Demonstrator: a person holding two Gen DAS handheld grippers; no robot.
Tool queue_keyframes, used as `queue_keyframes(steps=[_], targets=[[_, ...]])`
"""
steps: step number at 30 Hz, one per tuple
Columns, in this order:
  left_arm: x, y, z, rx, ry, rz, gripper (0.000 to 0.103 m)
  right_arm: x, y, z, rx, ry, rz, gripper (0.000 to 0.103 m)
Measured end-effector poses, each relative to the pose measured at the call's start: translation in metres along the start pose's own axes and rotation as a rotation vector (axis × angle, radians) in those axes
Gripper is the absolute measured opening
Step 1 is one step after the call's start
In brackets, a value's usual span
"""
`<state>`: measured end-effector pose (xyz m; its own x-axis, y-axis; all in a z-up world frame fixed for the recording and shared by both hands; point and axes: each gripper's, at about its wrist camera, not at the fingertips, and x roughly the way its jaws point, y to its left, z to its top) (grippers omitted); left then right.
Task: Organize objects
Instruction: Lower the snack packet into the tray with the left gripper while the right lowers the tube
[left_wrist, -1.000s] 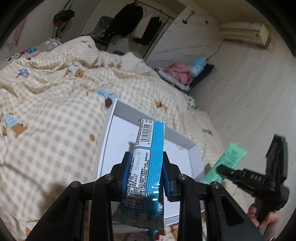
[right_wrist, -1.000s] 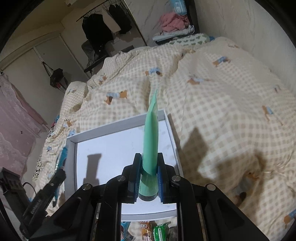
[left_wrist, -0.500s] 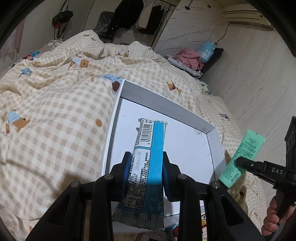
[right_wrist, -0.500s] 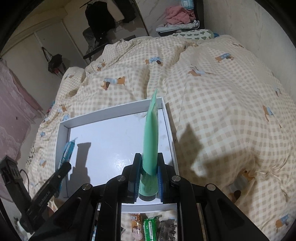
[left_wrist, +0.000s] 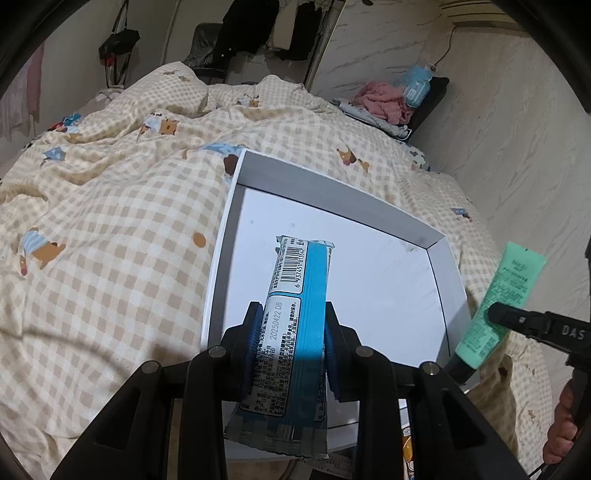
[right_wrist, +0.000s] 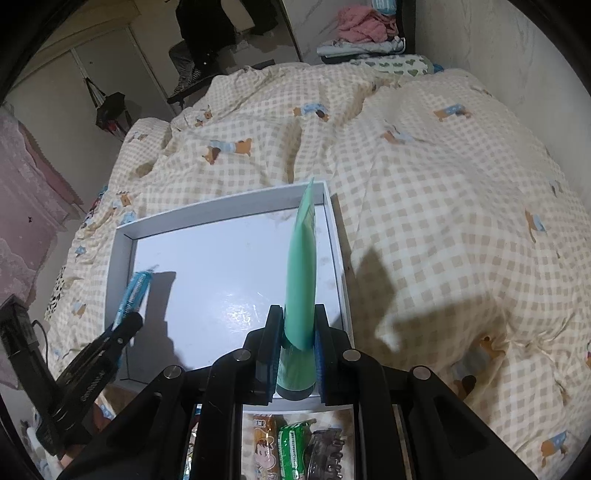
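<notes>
My left gripper (left_wrist: 293, 341) is shut on a blue snack packet (left_wrist: 295, 314) with a barcode, held over the near part of a white shallow tray (left_wrist: 332, 192) on the bed. My right gripper (right_wrist: 298, 334) is shut on a green tube (right_wrist: 302, 266), cap end toward me, above the tray's right side (right_wrist: 334, 236). In the left wrist view the green tube (left_wrist: 498, 302) and the right gripper (left_wrist: 496, 314) show at the tray's right edge. The right wrist view shows the blue packet (right_wrist: 135, 291) and the left gripper (right_wrist: 125, 325) at the tray's left.
The tray sits on a checked beige quilt (left_wrist: 110, 221) with bear prints. Below the right gripper lies a box of snacks (right_wrist: 291, 443) and a dark hair claw (right_wrist: 328, 450). Clothes (left_wrist: 384, 99) are piled at the far wall. A hand (left_wrist: 565, 424) grips the right handle.
Both views have tipped downward, so the tray now lies fuller under each gripper. The packet and tube stay gripped as before.
</notes>
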<state>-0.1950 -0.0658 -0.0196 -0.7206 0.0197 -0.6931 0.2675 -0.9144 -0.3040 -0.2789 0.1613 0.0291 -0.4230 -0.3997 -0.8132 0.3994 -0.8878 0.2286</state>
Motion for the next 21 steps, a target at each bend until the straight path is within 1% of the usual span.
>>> queue_keyframes(steps=[2, 6, 11, 15, 21], targets=[[0.0, -0.001, 0.0, 0.005, 0.003, 0.009, 0.033, -0.004, 0.004, 0.0, -0.014, -0.012, -0.003, 0.017], [0.003, -0.006, -0.002, 0.036, 0.01, 0.043, 0.033, -0.001, 0.004, 0.0, -0.02, 0.0, -0.008, 0.017], [0.007, -0.01, -0.004, 0.072, 0.017, 0.086, 0.033, 0.006, -0.004, -0.002, -0.012, 0.022, -0.057, 0.017], [0.007, -0.011, -0.004, 0.073, 0.019, 0.089, 0.033, 0.004, -0.001, -0.002, -0.032, 0.022, -0.101, 0.017], [0.007, -0.011, -0.004, 0.075, 0.019, 0.092, 0.033, 0.006, 0.004, -0.004, -0.066, 0.033, -0.132, 0.017]])
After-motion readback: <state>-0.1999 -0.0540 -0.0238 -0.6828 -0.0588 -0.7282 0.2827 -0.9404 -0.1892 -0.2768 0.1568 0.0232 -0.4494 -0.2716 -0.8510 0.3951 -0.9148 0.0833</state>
